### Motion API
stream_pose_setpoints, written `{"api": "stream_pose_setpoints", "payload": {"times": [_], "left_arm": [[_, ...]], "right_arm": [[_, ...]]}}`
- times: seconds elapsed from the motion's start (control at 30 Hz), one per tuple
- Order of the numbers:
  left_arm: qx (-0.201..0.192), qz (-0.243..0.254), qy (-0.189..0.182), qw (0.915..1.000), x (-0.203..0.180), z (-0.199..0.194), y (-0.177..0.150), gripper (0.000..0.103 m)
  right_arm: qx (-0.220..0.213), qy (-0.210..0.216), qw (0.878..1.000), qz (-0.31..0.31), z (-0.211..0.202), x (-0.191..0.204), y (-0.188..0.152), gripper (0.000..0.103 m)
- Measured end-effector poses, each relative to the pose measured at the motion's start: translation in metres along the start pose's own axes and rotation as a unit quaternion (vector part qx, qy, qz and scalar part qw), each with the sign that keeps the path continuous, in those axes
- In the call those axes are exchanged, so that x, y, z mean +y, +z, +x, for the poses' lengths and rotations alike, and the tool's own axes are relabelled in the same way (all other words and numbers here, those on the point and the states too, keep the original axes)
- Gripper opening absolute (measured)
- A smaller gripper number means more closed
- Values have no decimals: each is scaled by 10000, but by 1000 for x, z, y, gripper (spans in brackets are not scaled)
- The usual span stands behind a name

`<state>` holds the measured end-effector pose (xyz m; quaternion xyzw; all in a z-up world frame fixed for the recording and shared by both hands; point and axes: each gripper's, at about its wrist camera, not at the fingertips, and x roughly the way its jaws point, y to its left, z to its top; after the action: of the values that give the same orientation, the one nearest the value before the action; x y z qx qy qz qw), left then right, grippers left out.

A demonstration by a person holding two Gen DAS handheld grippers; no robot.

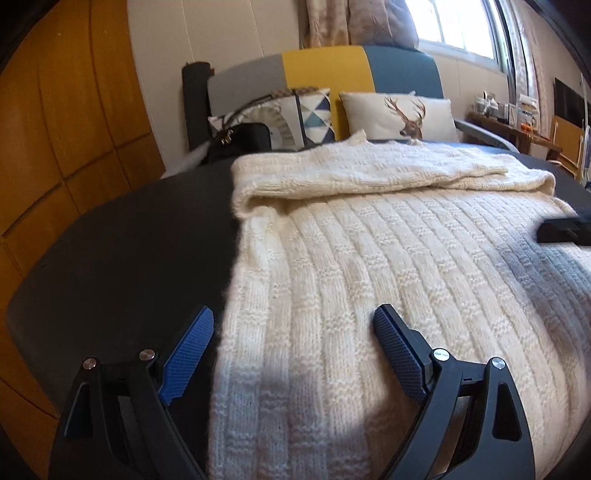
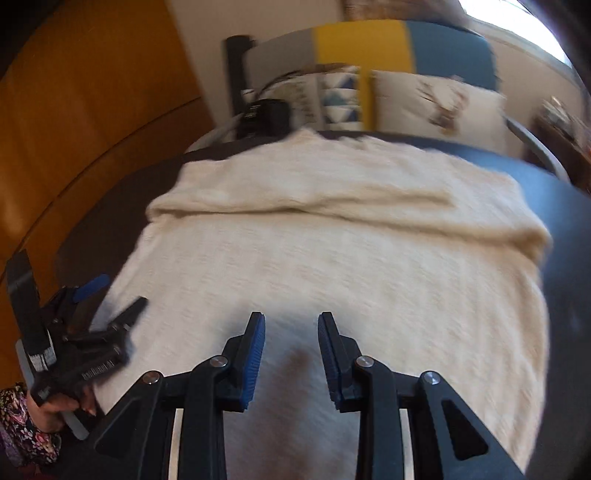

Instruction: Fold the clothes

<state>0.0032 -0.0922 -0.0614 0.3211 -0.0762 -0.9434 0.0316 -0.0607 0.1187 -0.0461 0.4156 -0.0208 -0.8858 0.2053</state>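
Note:
A cream knitted sweater (image 1: 388,258) lies spread on a dark round table (image 1: 129,258), with a sleeve (image 1: 369,173) folded across its far part. My left gripper (image 1: 293,321) is open and hovers over the sweater's near left edge, one finger over the table, the other over the knit. In the right wrist view the sweater (image 2: 332,240) is blurred. My right gripper (image 2: 291,325) is open above the sweater's near middle, with nothing between its fingers. The left gripper (image 2: 110,295) shows at the lower left, held by a hand (image 2: 55,406). The right gripper's tip (image 1: 565,229) shows at the right edge.
Behind the table stands a sofa (image 1: 332,66) in grey, yellow and blue with two cushions (image 1: 399,114) and a black bag (image 1: 243,140). Orange wooden panels (image 1: 55,147) fill the left. A shelf with small items (image 1: 509,114) and a window (image 1: 454,26) are at the right.

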Motion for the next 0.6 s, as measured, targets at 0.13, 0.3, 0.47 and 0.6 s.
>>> {"api": "stream_pose_setpoints", "payload": {"times": [0.13,0.3,0.47,0.6], "left_arm": [[212,-500,-301,9981,15,8,0,96],[301,-601,-424,9968,19,11,0,98],[338,-661,-494,9960,20,13,-2,98],[311,-689,-486,9960,20,15,-3,98]], "right_arm": [[-72,264,9951,-948,39,60,54,29],[31,342,9862,-1618,94,120,115,25],[729,316,9793,-1860,158,143,134,23],[996,156,9721,-2118,190,151,121,21]]}}
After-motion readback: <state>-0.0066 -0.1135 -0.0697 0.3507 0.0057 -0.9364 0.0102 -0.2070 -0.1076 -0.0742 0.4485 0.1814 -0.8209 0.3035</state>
